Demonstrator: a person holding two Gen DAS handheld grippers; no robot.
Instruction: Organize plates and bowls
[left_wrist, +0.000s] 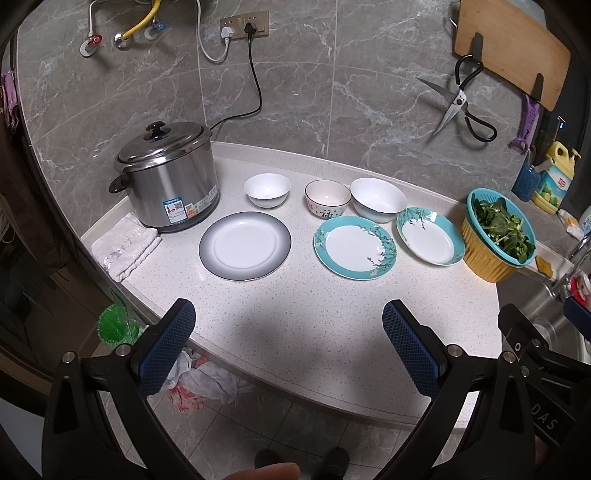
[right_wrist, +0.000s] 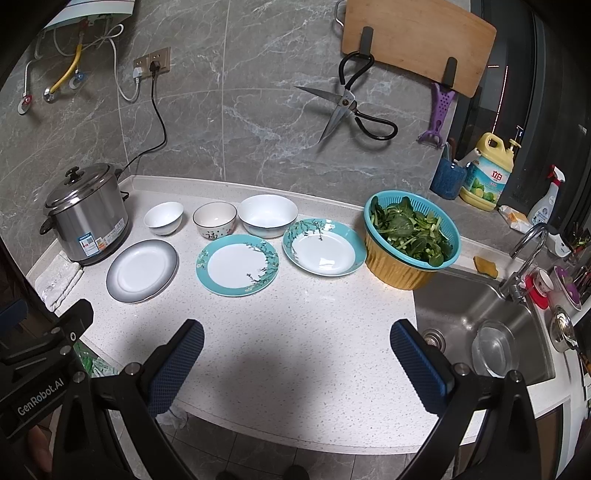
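Note:
Three bowls stand in a back row on the white counter: a small white bowl (left_wrist: 267, 189) (right_wrist: 163, 217), a bowl with a dark rim and a red character (left_wrist: 327, 198) (right_wrist: 215, 220), and a large white bowl (left_wrist: 378, 198) (right_wrist: 267, 215). In front lie a grey-rimmed plate (left_wrist: 244, 245) (right_wrist: 142, 270), a flat teal floral plate (left_wrist: 354, 246) (right_wrist: 237, 264) and a deeper teal floral plate (left_wrist: 430, 234) (right_wrist: 324, 246). My left gripper (left_wrist: 289, 321) and right gripper (right_wrist: 297, 341) are both open and empty, held above the counter's front edge, well short of the dishes.
A steel rice cooker (left_wrist: 168, 177) (right_wrist: 86, 218) stands at the left with a folded towel (left_wrist: 125, 245) beside it. A teal colander of greens in a yellow basket (left_wrist: 496, 234) (right_wrist: 412, 240) sits next to the sink (right_wrist: 484, 328). Scissors and a cutting board hang on the wall.

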